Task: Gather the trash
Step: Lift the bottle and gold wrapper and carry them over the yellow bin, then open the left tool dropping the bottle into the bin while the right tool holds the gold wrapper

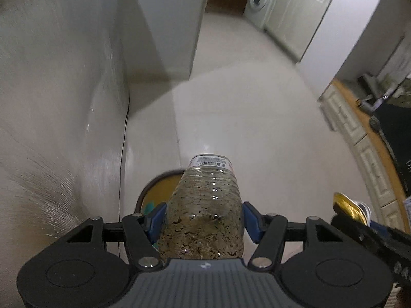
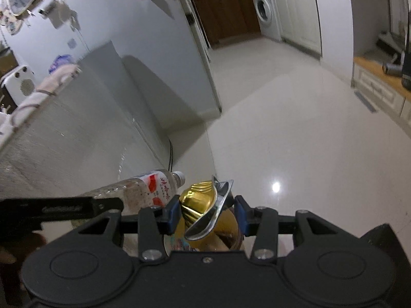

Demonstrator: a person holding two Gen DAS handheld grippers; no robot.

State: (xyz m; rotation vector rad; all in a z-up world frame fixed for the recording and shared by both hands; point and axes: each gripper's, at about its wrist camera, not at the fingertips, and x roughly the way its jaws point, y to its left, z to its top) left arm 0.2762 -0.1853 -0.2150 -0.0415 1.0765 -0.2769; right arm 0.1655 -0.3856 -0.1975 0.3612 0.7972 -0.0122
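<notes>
While both hands come over the bin (image 1: 154, 192), low in the left wrist view with only part of its dark rim and yellow inside showing behind the bottle (image 1: 205, 205), the job looks like a drop, and doing it well means centring each piece over the opening before letting go. The left gripper (image 1: 204, 220) pinches the bottle across its speckled body, neck pointing away, so it should go in neck first. The right gripper (image 2: 204, 211) is clamped on a crushed gold can (image 2: 203, 205), lower middle of its own view; I would guess it is not yet over the opening (the bin barely shows there). Largest around them is the pale glossy floor (image 2: 295, 141), then the grey wall (image 1: 51, 102) on the left with a thin black cable (image 1: 123, 166) running down it, then a washing machine (image 2: 264, 10) at the upper right.
</notes>
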